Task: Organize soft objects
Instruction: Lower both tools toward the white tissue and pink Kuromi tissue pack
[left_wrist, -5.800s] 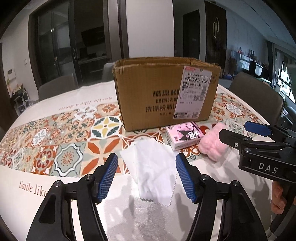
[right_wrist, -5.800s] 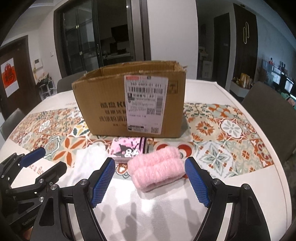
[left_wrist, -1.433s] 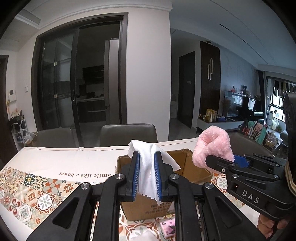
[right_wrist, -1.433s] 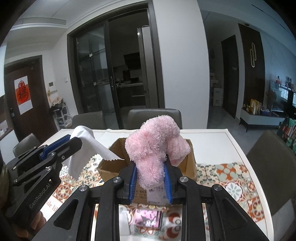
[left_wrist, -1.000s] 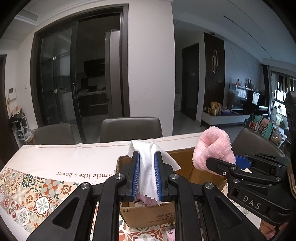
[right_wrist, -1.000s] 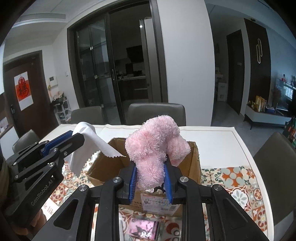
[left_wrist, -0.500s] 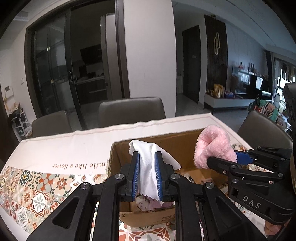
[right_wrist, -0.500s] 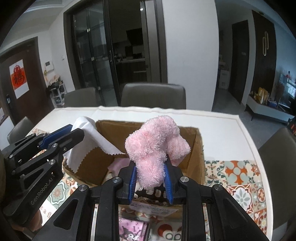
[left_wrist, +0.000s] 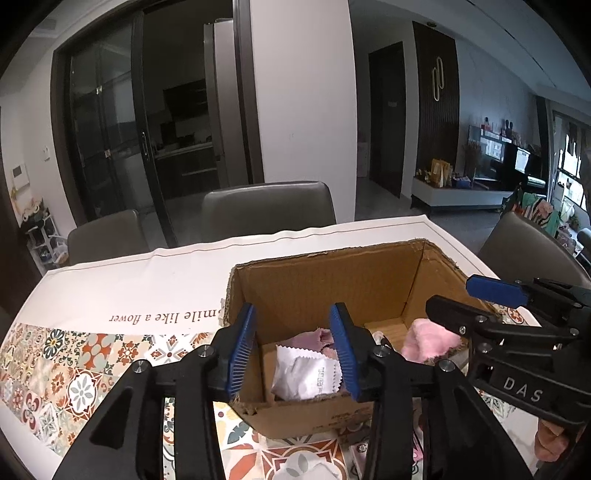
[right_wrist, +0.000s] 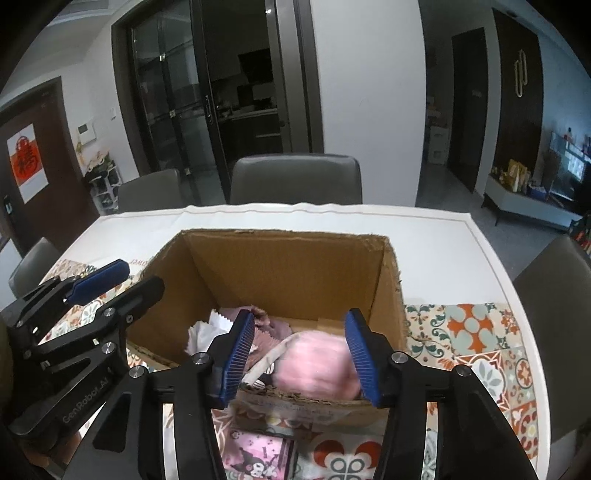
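Round table with patterned tile-print cloth (left_wrist: 74, 373), open brown cardboard box (right_wrist: 295, 266) on it. Left gripper (left_wrist: 295, 352) and right gripper (right_wrist: 299, 356) over box, jaws opening, nothing pinched. Fluffy pink plush (right_wrist: 314, 363) and white zigzag-edged cloth (left_wrist: 306, 376) lie inside box.

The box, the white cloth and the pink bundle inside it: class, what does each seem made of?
Box: corrugated cardboard, matt brown, ragged fluted rim. White cloth: thin woven or microfibre fabric, probably; zigzag-cut edges. Pink bundle: fluffy plush or fleece; fuzzy, blurred surface.
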